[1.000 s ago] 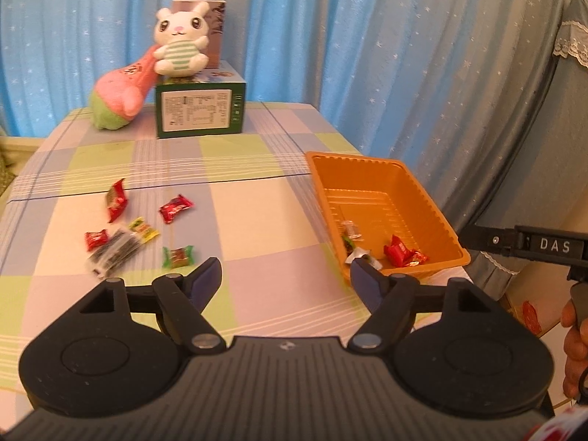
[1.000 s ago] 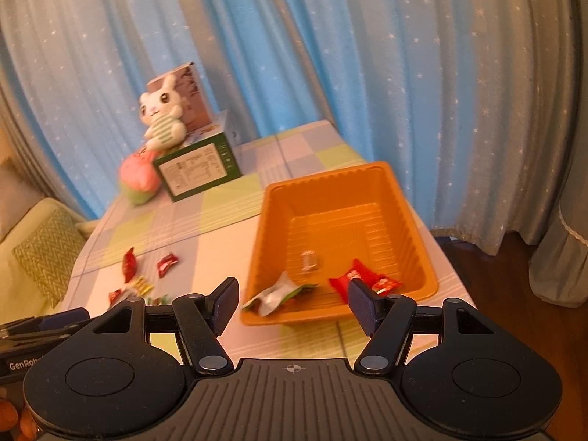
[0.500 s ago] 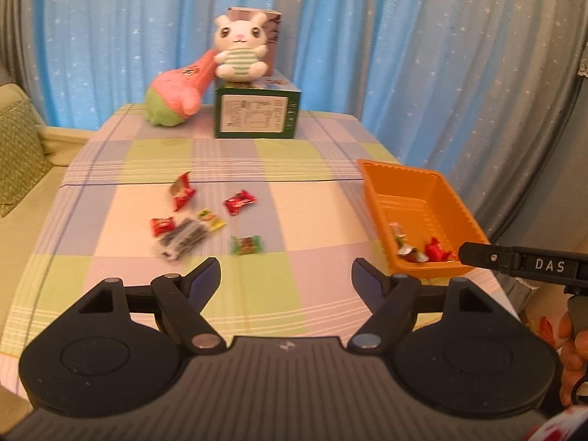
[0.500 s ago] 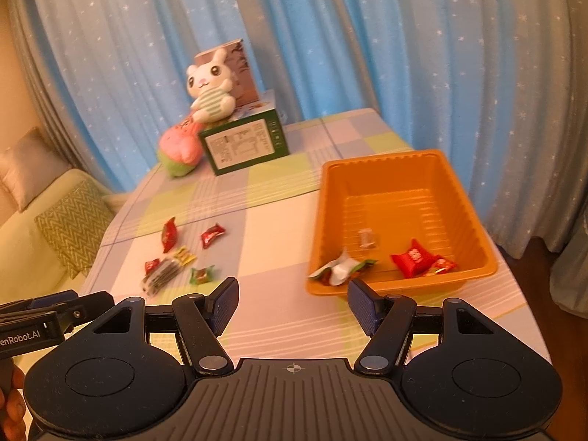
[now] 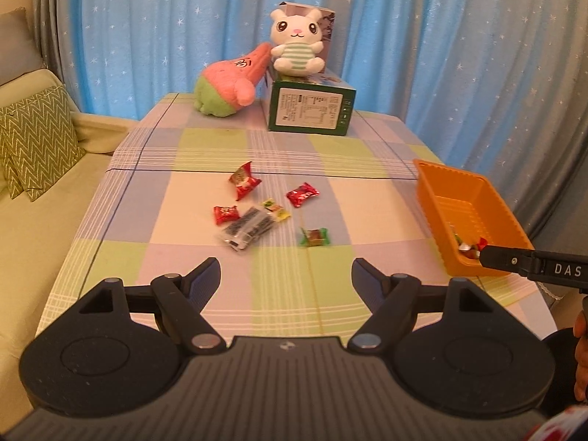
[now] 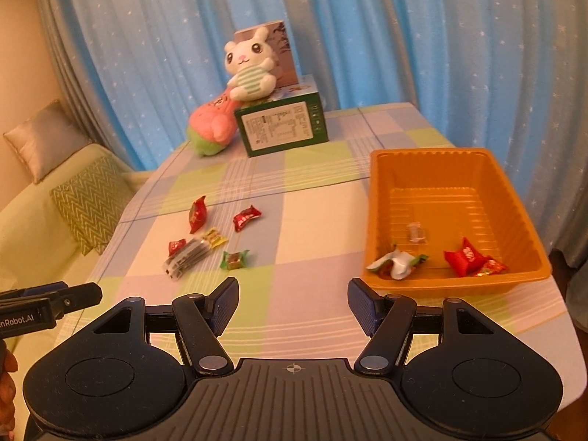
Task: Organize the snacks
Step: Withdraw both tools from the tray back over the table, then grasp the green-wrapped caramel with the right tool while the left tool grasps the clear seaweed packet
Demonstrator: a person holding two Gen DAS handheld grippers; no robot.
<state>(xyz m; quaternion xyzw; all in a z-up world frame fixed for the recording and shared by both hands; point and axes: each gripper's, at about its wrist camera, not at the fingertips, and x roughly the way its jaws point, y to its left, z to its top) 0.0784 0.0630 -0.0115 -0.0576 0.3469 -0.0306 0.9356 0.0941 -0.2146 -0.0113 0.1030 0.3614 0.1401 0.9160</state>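
Several wrapped snacks lie loose mid-table: a green candy, a clear packet of dark sticks, red candies and a yellow one. An orange tray at the right holds a white-green wrapper and red candies. My left gripper is open and empty, held back from the loose snacks. My right gripper is open and empty, near the tray's front left corner.
A green box with a white rabbit plush on it and a pink-green plush stand at the table's far end. A sofa with a zigzag cushion lies left. Blue curtains hang behind.
Both grippers have swung left and pulled back: the loose snacks moved toward the centre of both views and the tray slid to the right. Both stay open.
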